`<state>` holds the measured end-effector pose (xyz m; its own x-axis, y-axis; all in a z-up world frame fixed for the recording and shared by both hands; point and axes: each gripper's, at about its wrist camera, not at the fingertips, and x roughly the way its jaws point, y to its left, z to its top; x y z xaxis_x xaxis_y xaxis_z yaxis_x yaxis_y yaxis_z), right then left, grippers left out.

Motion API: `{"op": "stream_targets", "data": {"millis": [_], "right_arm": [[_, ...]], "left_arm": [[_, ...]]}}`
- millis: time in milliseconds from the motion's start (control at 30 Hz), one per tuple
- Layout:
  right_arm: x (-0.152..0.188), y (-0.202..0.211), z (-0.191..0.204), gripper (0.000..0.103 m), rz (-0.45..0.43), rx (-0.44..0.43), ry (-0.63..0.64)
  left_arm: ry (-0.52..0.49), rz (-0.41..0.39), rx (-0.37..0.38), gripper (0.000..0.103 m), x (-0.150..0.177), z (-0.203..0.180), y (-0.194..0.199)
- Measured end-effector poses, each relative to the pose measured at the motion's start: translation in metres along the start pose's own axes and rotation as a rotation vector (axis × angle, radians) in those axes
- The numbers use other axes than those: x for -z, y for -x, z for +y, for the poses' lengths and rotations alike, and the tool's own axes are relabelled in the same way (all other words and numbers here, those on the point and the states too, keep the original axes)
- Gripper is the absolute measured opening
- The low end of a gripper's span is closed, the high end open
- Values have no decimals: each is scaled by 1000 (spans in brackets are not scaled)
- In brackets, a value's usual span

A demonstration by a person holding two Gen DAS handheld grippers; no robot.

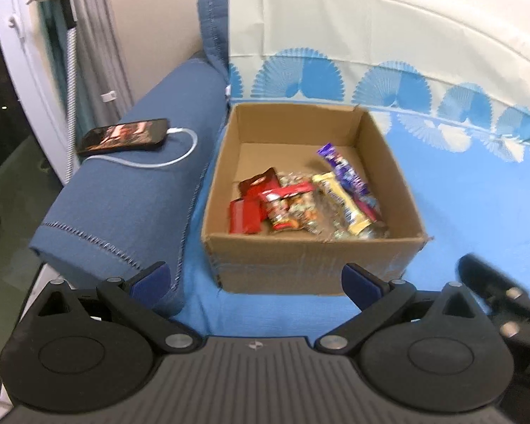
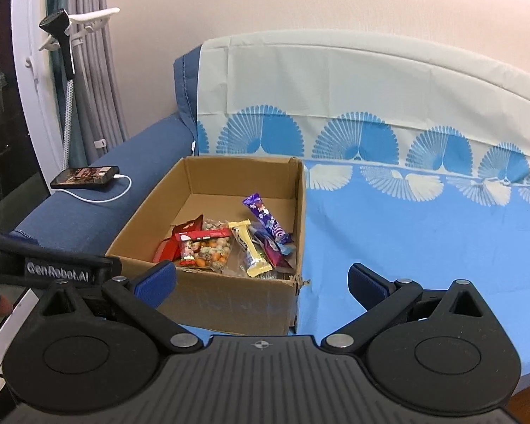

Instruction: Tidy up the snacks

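A blue patterned sheet (image 2: 406, 247) covers the bed at frame right; the cardboard box (image 2: 236, 300) sits at centre, the snacks (image 2: 226, 247) piled inside; the left gripper (image 1: 254, 282) and right gripper (image 2: 261, 282) both hover wide apart, empty; risk: crinkly wrappers may slip, or a finger may snag the box wall.

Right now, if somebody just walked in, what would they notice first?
Probably the open cardboard box sitting on the light blue sheet, with bright snack packets piled at its near end: a purple wrapper, a pale yellow bar and a red-topped bag of nuts. Next, the phone on its white cable, lying on the dark blue armrest left of the box. Both tools, left and right, hang open and empty.
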<state>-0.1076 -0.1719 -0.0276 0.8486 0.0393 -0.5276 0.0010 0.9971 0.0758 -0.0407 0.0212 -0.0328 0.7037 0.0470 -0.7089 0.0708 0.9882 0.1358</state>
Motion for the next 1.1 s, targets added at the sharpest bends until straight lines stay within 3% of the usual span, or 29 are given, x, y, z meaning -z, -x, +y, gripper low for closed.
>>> {"op": "stream_targets", "data": {"millis": [233,467,1100], "right_arm": [[2,10,2,103,-19,4,-7],[3,15,0,103,-25,21,-16],[6,-7,9,103,26,46,19]], "left_arm": [[-43,-10,-31,103,7,-3,7],[-31,-20,26,103,10,-1,13],[-34,9,21,103,-3,11,-5]]}}
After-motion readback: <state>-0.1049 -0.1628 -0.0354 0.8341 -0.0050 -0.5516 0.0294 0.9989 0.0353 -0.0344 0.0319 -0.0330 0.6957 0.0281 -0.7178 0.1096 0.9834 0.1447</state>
